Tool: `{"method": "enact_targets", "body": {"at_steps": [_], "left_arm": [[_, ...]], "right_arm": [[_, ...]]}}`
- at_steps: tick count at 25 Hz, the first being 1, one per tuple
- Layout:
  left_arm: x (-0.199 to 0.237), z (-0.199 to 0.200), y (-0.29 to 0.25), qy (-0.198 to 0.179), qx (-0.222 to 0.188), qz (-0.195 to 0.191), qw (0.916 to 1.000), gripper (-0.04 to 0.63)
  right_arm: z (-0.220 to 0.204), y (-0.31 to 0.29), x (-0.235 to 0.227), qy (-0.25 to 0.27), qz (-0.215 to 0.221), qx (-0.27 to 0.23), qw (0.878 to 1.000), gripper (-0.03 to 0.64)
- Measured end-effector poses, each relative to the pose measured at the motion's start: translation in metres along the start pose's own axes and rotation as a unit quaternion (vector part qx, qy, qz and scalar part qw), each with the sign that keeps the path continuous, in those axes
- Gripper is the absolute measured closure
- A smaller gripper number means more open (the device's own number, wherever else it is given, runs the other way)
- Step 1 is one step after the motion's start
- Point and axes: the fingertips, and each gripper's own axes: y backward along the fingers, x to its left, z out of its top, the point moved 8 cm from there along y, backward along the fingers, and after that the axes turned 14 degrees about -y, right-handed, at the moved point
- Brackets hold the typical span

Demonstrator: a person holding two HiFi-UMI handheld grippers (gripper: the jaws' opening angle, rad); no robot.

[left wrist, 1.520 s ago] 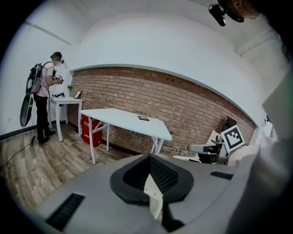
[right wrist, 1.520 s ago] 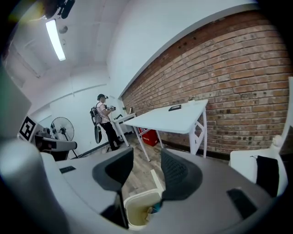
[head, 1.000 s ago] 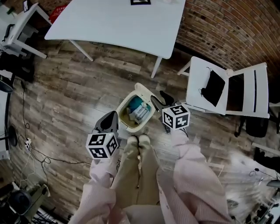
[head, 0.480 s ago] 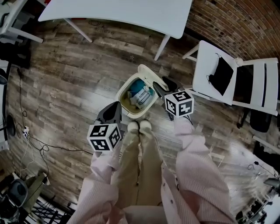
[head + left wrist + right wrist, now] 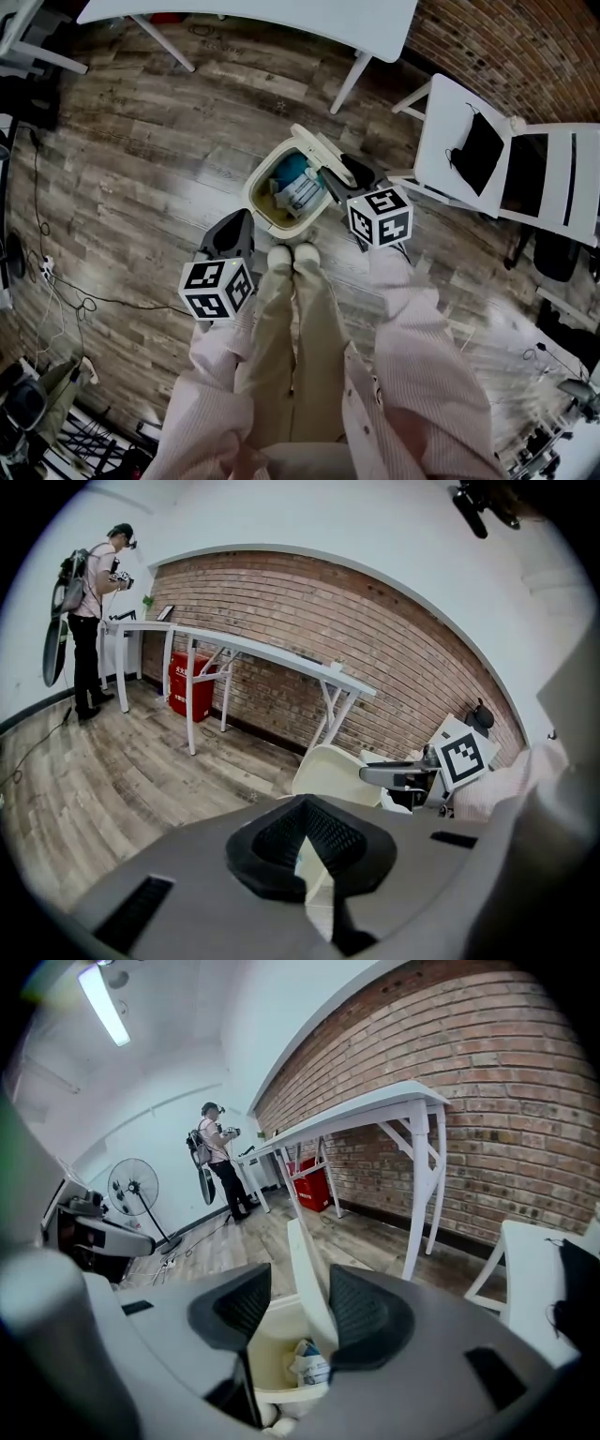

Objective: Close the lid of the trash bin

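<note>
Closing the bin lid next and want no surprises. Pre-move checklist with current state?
1. The lid is open and standing upright: ok.
2. The right tongs are open, with the lid between the jaws: ok.
3. Jaws clamped on the lid: not ok, a gap shows on one side.
4. The left tongs are shut, empty, and beside the bin rather than over it: ok.
5. The trash sits low enough for the lid to seat: cannot tell.
</note>
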Motion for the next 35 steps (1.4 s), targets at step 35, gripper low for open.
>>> {"method": "enact_targets", "body": {"at_steps": [35], "left_arm": [[0.010, -0.089, 0.023, 0.100, 0.007, 0.064, 0.9929, 0.603]], "right_arm": [[-0.092, -0.045, 0.053, -0.061, 0.081, 0.056, 0.993, 0.431]]}}
